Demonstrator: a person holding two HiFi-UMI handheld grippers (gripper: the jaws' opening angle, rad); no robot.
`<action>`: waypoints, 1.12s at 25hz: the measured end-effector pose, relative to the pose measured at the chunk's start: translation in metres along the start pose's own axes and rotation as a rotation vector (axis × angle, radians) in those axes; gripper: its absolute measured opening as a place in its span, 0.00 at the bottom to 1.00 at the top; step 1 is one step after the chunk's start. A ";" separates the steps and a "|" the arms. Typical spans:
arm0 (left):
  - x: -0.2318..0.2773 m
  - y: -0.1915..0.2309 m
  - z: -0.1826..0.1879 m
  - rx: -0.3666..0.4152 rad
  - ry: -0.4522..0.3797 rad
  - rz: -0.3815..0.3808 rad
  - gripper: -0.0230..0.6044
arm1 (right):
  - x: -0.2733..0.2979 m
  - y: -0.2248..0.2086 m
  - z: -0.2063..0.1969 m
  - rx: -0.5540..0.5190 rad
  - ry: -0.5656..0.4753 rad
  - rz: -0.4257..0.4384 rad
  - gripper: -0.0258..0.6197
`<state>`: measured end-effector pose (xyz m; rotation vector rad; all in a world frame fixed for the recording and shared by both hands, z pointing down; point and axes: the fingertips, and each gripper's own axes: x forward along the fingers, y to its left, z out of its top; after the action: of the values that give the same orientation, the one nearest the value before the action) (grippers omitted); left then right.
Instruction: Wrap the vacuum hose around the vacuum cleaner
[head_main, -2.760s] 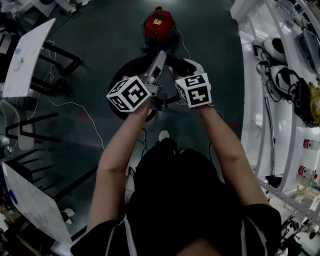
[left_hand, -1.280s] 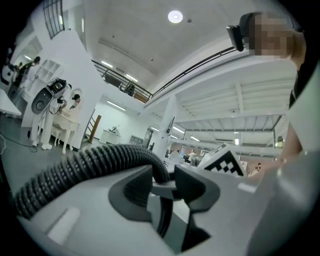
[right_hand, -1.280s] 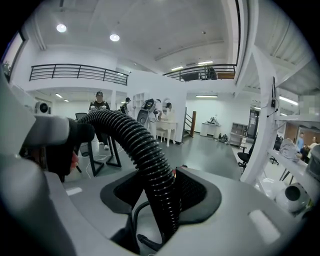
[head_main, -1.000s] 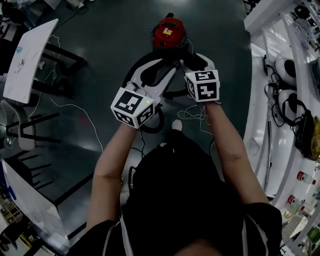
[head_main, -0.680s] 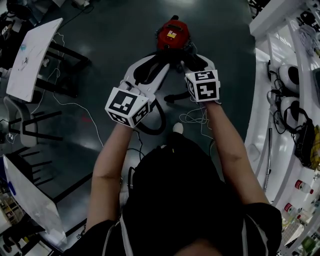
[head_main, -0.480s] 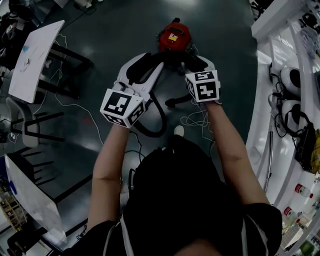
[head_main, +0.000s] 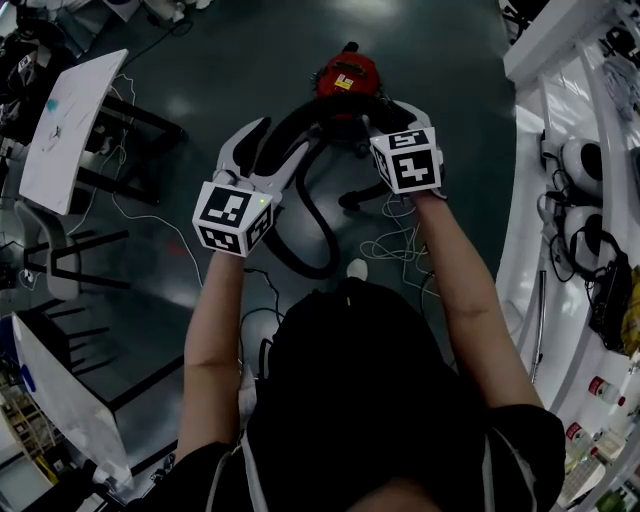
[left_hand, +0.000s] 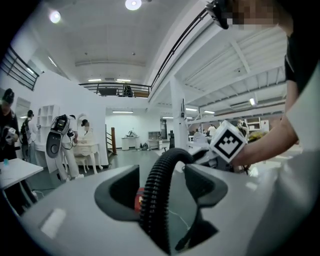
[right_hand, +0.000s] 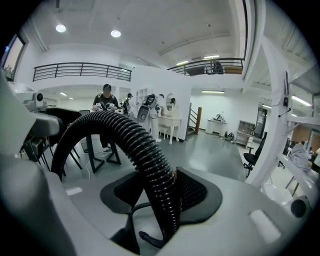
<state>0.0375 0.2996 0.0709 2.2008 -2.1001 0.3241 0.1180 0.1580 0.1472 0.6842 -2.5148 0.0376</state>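
The red vacuum cleaner (head_main: 347, 75) sits on the dark floor ahead of me. Its black ribbed hose (head_main: 320, 225) arches from one gripper to the other in front of the vacuum, and a loop of it hangs toward the floor. My left gripper (head_main: 275, 140) is left of the vacuum. Its jaws are opening, and the hose (left_hand: 160, 175) lies loosely between them with a gap beside it. The red body (left_hand: 138, 199) shows past the left pad. My right gripper (head_main: 385, 112) is just right of the vacuum, shut on the hose (right_hand: 135, 140), which curves up and left out of its jaws.
A white table (head_main: 65, 130) on black legs and a chair (head_main: 50, 260) stand at the left. White shelving with gear (head_main: 570, 200) lines the right side. A thin white cable (head_main: 390, 240) lies coiled on the floor near my feet. People (right_hand: 105, 107) stand in the distance.
My left gripper has drawn back to the left, away from the vacuum, and its jaws have spread wider round the hose. The right gripper has kept its grip near the vacuum.
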 end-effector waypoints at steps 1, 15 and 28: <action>0.001 0.002 -0.006 -0.002 0.014 0.009 0.48 | 0.002 -0.003 0.001 0.000 0.000 -0.001 0.36; 0.019 0.031 -0.098 -0.081 0.172 0.142 0.47 | 0.043 -0.055 0.021 0.033 0.027 -0.023 0.36; 0.042 0.059 -0.113 -0.120 0.151 0.211 0.33 | 0.064 -0.079 0.018 0.063 0.056 -0.067 0.36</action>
<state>-0.0307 0.2787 0.1844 1.8336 -2.2091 0.3563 0.1005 0.0568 0.1555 0.7815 -2.4445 0.1108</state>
